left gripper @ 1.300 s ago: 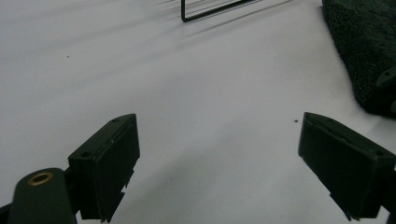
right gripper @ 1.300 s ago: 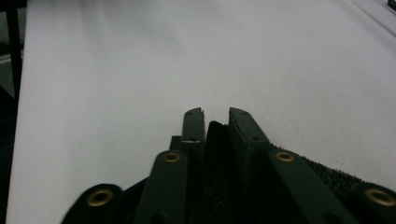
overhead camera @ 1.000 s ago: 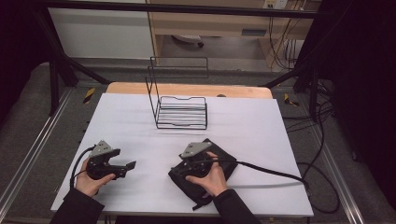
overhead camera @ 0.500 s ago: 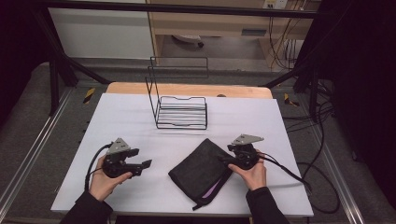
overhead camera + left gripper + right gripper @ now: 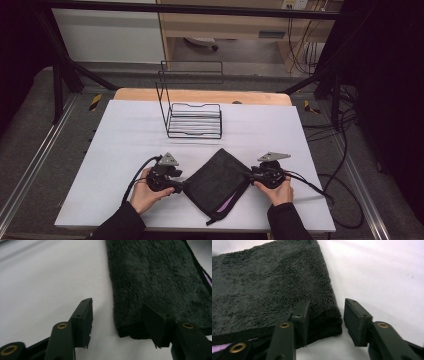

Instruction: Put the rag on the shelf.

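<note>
cloth: folded black fleece towel, soft, light, floppy, flat on white surface
left hand-held gripper: my jaws half-wide, closing astride near corner
right hand-held gripper: narrowing on far corner, not yet pinching

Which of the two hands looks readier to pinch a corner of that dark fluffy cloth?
Probably the right gripper: a corner of the black cloth already sits between its closing jaws, not yet pinched. The left gripper has one jaw over the cloth's corner and one on bare table, jaws also closing.
</note>
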Motion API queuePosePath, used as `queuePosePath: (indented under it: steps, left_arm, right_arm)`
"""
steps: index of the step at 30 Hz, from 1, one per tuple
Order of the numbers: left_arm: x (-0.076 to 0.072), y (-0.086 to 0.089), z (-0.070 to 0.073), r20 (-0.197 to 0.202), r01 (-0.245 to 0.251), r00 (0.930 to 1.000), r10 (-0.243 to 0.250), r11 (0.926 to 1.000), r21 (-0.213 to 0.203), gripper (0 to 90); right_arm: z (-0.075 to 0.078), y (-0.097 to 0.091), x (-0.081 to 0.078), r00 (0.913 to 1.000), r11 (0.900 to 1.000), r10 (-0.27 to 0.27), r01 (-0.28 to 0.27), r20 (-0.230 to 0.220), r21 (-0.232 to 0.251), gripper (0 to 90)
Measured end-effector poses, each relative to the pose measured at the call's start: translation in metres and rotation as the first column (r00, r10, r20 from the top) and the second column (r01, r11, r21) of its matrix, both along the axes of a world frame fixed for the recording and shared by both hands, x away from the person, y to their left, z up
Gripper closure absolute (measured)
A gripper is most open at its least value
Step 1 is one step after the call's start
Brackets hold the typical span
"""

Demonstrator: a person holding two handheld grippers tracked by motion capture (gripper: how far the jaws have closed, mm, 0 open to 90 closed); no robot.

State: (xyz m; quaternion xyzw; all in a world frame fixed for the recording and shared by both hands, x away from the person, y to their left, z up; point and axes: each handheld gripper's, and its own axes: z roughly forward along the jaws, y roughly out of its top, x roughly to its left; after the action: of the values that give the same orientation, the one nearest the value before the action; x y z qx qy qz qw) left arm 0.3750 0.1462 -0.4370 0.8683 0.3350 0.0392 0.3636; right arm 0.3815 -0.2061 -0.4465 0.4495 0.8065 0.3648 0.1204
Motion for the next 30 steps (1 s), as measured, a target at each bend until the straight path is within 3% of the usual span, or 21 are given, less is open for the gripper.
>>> queuePosePath:
  steps: [7, 12, 15, 19, 24, 30]
  left_arm:
    - [-0.002, 0.0, -0.006, -0.06, 0.012, 0.9981, -0.015, 0.999, -0.043, 58.2]
    - [-0.003, -0.003, -0.008, -0.094, 0.007, 0.9955, -0.012, 0.9983, -0.057, 68.8]
    - [-0.004, -0.004, -0.007, -0.102, 0.007, 0.9947, -0.013, 0.9985, -0.055, 74.3]
    - [-0.007, -0.006, -0.004, -0.085, 0.009, 0.9964, -0.011, 0.9995, -0.032, 79.1]
    - [-0.018, -0.006, -0.001, -0.071, 0.006, 0.9975, -0.007, 0.9999, -0.011, 81.8]
    - [-0.036, 0.0, 0.003, -0.065, -0.015, 0.9978, 0.015, 0.9999, 0.001, 82.1]
  right_arm:
    - [-0.002, 0.001, 0.0, 0.9996, 0.9998, -0.003, 0.003, -0.028, 0.02, 61.7]
    - [-0.002, 0.002, 0.003, 0.9979, 0.9991, 0.011, -0.009, -0.063, 0.041, 69.9]
    - [-0.001, 0.002, 0.004, 0.9973, 0.9984, 0.019, -0.015, -0.071, 0.054, 76.0]
    - [0.0, 0.003, 0.006, 0.997, 0.9983, 0.025, -0.021, -0.073, 0.055, 79.3]
    - [0.004, 0.013, 0.013, 0.9983, 0.9987, 0.051, -0.051, -0.027, 0.008, 81.7]
    - [0.01, 0.031, 0.025, 0.9945, 0.9948, 0.102, -0.102, 0.023, -0.01, 81.9]
